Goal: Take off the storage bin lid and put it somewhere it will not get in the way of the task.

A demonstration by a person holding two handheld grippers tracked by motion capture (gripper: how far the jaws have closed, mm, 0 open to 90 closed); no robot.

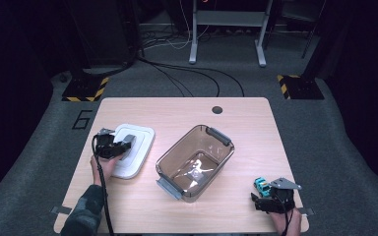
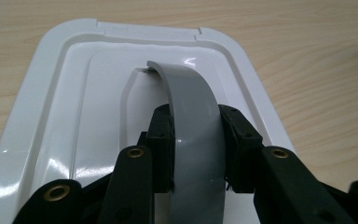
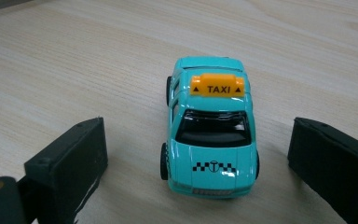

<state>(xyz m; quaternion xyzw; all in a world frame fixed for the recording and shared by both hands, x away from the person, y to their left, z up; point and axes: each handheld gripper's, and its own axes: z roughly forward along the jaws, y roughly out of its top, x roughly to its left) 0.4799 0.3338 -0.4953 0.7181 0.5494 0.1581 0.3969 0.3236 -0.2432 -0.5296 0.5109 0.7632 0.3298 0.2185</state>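
Bin (image 1: 195, 162), clear and empty, sits mid-table (image 1: 246, 118) at a diagonal. White lid (image 1: 133, 150) lies flat to its left; left gripper (image 2: 196, 154) clenched on the lid's grey handle (image 2: 193, 112). Toy taxi (image 3: 210, 126) near front-right edge, between the right gripper's (image 3: 198, 158) spread jaws, untouched. Risk: handle probably flexes, lid swings into bin rim. Taxi could roll off edge. Open room behind bin.

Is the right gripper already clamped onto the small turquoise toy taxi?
No: the right gripper stands open, its jaws apart on either side of the turquoise toy taxi, with bare table showing between each jaw and the car.
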